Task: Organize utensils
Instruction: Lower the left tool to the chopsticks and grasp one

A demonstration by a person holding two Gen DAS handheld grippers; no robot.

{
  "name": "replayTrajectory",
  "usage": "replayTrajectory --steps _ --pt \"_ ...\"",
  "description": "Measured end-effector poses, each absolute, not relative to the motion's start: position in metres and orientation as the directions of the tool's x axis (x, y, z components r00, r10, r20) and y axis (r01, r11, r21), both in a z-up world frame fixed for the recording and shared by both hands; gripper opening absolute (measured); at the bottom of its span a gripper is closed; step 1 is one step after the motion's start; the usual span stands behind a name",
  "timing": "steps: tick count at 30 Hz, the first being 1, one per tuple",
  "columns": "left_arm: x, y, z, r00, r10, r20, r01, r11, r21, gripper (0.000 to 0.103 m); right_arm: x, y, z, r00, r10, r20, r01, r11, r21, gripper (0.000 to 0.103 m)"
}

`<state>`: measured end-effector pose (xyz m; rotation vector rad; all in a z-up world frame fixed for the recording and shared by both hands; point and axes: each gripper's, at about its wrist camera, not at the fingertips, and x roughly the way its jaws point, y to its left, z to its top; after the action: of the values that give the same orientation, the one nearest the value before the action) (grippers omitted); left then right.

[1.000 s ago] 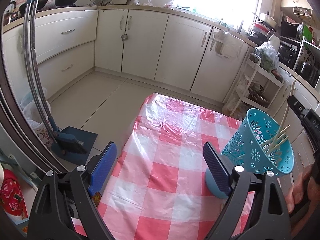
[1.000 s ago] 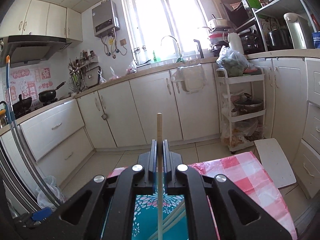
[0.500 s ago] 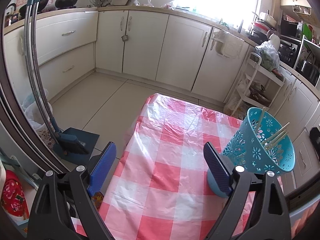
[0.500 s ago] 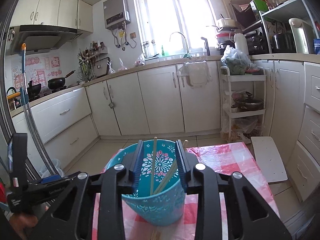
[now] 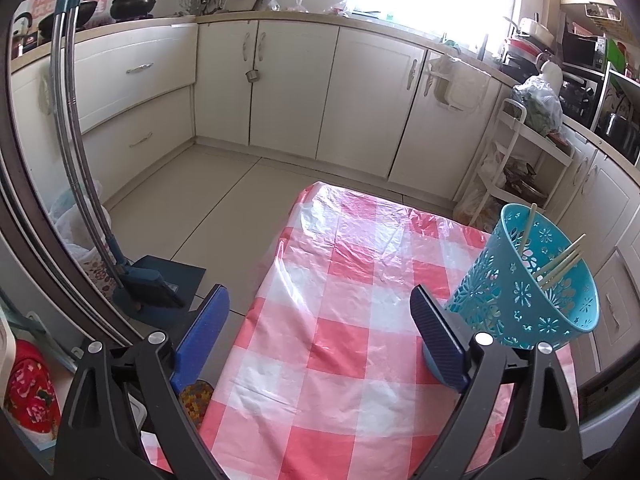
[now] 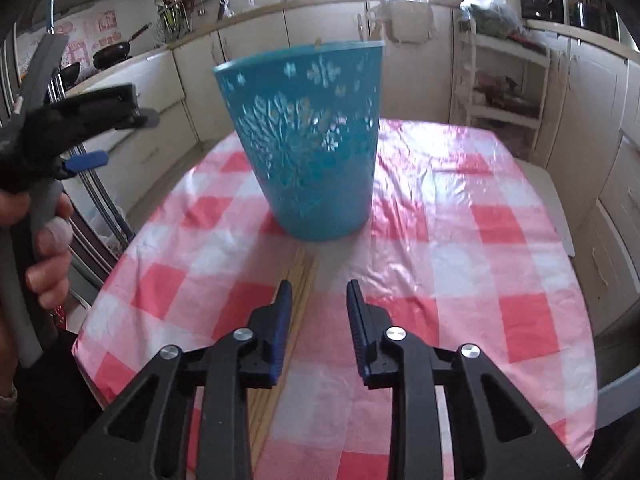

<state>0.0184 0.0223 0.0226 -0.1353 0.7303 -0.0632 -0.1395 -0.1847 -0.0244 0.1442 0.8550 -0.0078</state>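
So the right gripper [image 6: 318,300] is angled down at the table [image 6: 460,208], the one with the pink and white checked plastic cloth, and its jaws are partway apart and closing. Nothing is pinched between the pads. A bundle of pale chopsticks [image 6: 302,276] lies flat on the cloth just under the left finger, running from the base of the basket back toward the camera and disappearing beneath the gripper body. They sit a bit left of the gap rather than square in the middle of it, and I can't tell if the finger actually touches them.

The teal cutout basket [image 6: 312,148] stands upright on the cloth straight ahead of the right gripper, a little beyond the fingertips, not touching them. From this low angle its inside is hidden.

From the left wrist view the left gripper [image 5: 320,328] has its jaws spread wide with only tablecloth [image 5: 340,300] between them, so it's holding nothing. The same basket [image 5: 528,292] sits off to the right of it, just past the right finger, and here you can see several chopsticks [image 5: 560,260] already leaning inside it, plus one [image 5: 528,226] standing against the far rim.

In the right wrist view a hand [image 6: 44,248] grips the handle of the left tool at the left edge, beside the table.
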Motion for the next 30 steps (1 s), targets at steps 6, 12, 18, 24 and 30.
replayTrajectory --steps 6,12,18,24,30 --pt "0.02 0.022 0.021 0.738 -0.106 -0.666 0.009 0.989 -0.148 0.088 -0.132 -0.178 -0.038 0.633 0.075 -0.771 0.051 0.989 0.139 0.023" --pt "0.02 0.019 0.019 0.733 -0.108 -0.671 0.02 0.99 -0.138 0.089 -0.127 -0.173 -0.053 0.599 0.066 -0.798 0.039 0.993 0.111 0.02" --pt "0.021 0.019 0.018 0.73 -0.108 -0.675 0.021 0.991 -0.136 0.089 -0.126 -0.178 -0.056 0.592 0.059 -0.804 0.041 0.994 0.103 0.01" --pt "0.017 0.004 -0.001 0.667 -0.135 -0.732 0.099 0.991 -0.093 0.089 -0.128 -0.185 -0.052 0.551 0.068 -0.832 -0.007 0.997 0.077 0.009" --pt "-0.022 -0.038 -0.036 0.546 -0.202 -0.813 0.287 0.957 -0.046 0.089 -0.14 -0.217 -0.052 0.543 0.102 -0.833 0.004 0.992 0.124 0.009"
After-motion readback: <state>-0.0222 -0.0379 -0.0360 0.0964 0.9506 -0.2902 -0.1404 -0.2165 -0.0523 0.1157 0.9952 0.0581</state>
